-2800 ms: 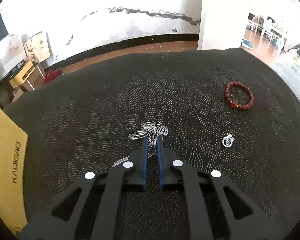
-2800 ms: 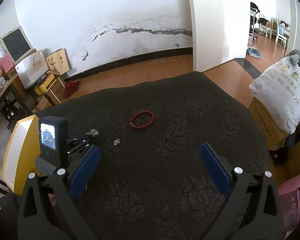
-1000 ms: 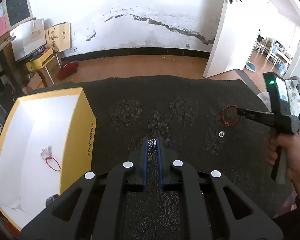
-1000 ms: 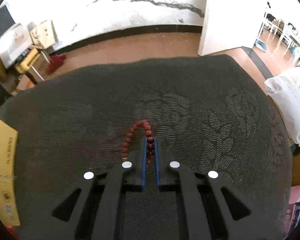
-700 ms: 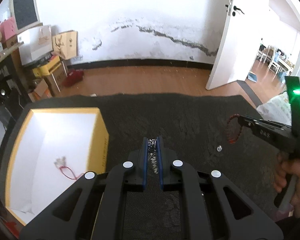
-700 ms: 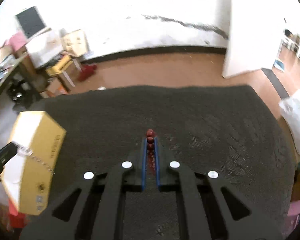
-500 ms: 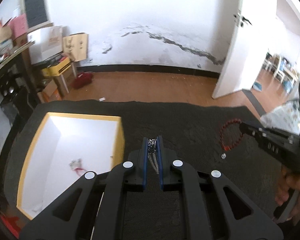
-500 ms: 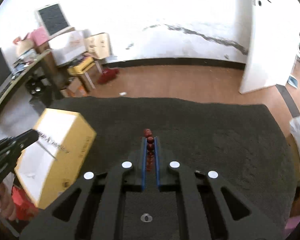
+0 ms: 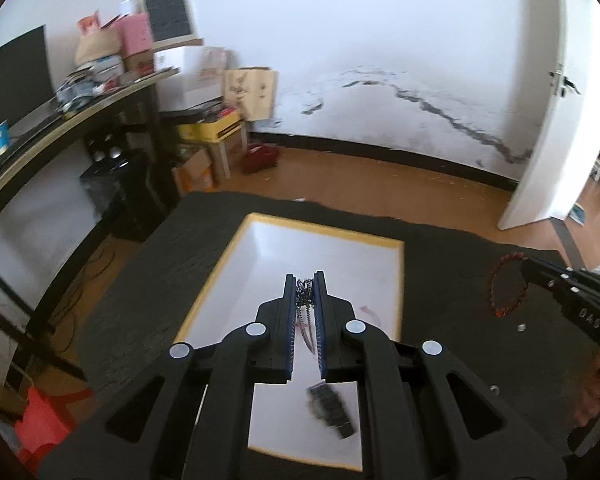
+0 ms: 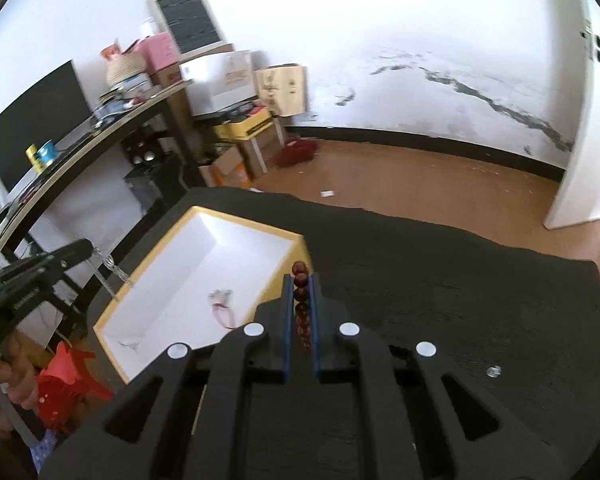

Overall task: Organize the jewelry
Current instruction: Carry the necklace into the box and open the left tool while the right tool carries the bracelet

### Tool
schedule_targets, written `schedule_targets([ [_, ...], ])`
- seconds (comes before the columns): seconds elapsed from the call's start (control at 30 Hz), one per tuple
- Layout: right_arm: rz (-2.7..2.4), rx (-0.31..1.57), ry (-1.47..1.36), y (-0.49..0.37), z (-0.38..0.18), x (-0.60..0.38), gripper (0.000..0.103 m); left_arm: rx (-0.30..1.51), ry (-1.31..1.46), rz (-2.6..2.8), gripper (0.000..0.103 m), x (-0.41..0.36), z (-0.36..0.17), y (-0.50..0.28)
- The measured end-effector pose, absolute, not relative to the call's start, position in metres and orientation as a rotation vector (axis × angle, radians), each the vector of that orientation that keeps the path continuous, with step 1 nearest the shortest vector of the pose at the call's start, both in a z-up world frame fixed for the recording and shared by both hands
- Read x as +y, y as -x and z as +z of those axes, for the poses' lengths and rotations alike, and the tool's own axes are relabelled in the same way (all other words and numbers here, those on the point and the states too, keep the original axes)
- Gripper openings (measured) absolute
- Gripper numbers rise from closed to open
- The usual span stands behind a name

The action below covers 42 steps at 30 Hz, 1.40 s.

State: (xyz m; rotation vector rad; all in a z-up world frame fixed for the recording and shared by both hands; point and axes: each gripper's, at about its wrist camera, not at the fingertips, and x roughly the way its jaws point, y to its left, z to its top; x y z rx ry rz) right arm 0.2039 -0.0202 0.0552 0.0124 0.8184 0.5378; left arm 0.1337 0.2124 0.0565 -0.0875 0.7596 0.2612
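The left gripper (image 9: 305, 280) is closed on one silver chain necklace (image 9: 306, 300), which hangs between its two blue pads above the interior of the yellow-rimmed white box (image 9: 398, 292). The right gripper (image 10: 300, 280) is closed on one red bead bracelet (image 10: 301, 294); in the left wrist view the bracelet (image 9: 508, 286) hangs as a loop over the dark cloth (image 9: 460, 280), to the right of the box. Inside the box lie two items: one red-corded piece (image 10: 222, 304) near the middle and one dark blurred item (image 9: 332, 410) at the near end. One small silver pendant (image 10: 493, 370) lies on the cloth at right, well apart from the box.
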Motion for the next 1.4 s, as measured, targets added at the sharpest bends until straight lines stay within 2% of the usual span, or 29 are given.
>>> schedule_targets([
  [0.2, 0.618, 0.828, 0.049, -0.191, 0.05, 0.041, 0.008, 0.784, 0.119, 0.32, 0.008, 0.248, 0.03, -0.124],
  [0.63, 0.678, 0.87, 0.155, -0.177, 0.017, 0.101, 0.008, 0.953, 0.227, 0.323, 0.009, 0.276, -0.085, -0.148],
  [1.4, 0.68, 0.884, 0.161, -0.183, 0.007, 0.113, 0.008, 1.014, 0.16, 0.336, 0.009, 0.273, -0.11, -0.152],
])
